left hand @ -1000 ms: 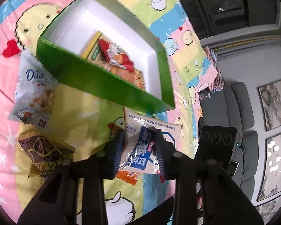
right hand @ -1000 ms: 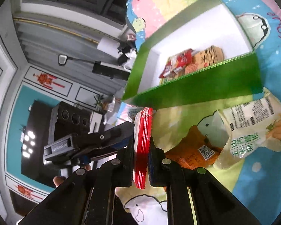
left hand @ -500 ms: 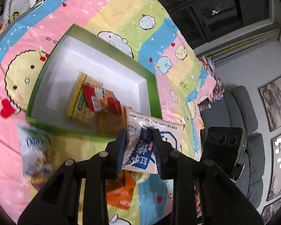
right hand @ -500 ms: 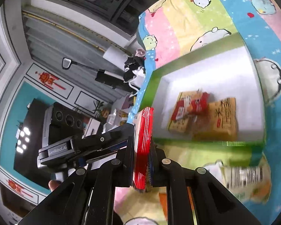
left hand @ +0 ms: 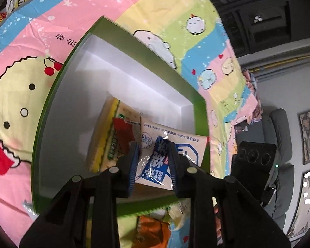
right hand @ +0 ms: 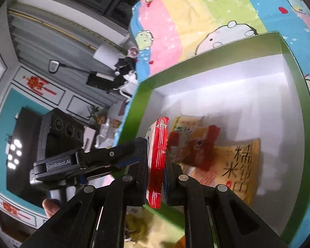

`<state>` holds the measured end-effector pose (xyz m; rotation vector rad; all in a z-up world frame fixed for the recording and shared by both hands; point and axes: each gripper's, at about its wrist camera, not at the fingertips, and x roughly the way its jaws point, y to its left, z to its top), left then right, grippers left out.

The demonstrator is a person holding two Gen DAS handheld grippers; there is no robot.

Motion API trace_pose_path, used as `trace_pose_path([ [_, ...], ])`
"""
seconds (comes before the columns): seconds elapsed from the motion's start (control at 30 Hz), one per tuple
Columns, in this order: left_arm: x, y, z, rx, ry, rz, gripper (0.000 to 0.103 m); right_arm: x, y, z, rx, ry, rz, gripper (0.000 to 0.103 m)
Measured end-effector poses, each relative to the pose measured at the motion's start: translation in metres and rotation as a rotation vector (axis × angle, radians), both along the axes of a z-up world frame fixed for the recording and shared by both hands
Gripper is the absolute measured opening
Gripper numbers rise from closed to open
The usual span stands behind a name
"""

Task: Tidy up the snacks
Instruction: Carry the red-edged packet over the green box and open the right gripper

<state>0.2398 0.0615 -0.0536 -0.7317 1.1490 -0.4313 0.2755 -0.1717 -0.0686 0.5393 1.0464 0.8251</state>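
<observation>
Green box: the green-walled, white-lined carton (left hand: pixel 200 111) now fills both wrist views, where a second ago it lay farther off on the cartoon bedsheet (left hand: pixel 150 6) — both hands have carried their loads over its near wall.
Meaning for the task: two snacks look ready to go in; my reading is that the drop is the next step, not yet made.
Left gripper (left hand: pixel 153 165): jaws have just been closing a little further, and they are clenched on the white-and-blue snack packet (left hand: pixel 175 146), which hangs above the box's near right corner.
Right gripper (right hand: pixel 157 165): jaws pinched tight on the red snack packet (right hand: pixel 158 148), held edge-on and upright just inside the box's near left edge.
Already in the box: a yellow cracker pack (right hand: pixel 239 161) with a small red packet (right hand: pixel 204 144) lying on top of it, toward the near wall.
Left outside: an orange packet (left hand: pixel 153 229) on the sheet, just beside the near wall — more may lie below, but it is too cut off to tell.
</observation>
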Motion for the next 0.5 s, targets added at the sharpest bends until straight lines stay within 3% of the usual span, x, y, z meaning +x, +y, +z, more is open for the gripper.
trace_pose_path([
  [0.1, 0.005, -0.001, -0.007, 0.012, 0.030, 0.000, 0.032, 0.003, 0.000, -0.001, -0.060, -0.007, -0.025, 0.014],
  [0.17, 0.006, -0.001, -0.006, 0.025, 0.030, 0.010, 0.043, 0.003, 0.000, 0.002, -0.125, -0.023, -0.045, 0.016],
  [0.23, 0.004, 0.001, -0.002, 0.023, 0.022, 0.023, 0.063, 0.002, -0.002, 0.004, -0.171, -0.036, -0.059, 0.024],
  [0.3, 0.001, 0.002, 0.004, 0.023, 0.010, 0.038, 0.065, 0.001, -0.006, 0.007, -0.222, -0.044, -0.082, 0.037],
  [0.4, -0.008, 0.009, 0.019, 0.038, -0.026, 0.050, 0.067, -0.007, -0.016, 0.019, -0.262, -0.079, -0.119, 0.043],
  [0.5, -0.024, 0.018, 0.037, 0.057, -0.069, 0.072, 0.081, -0.019, -0.028, 0.033, -0.299, -0.128, -0.159, 0.049],
])
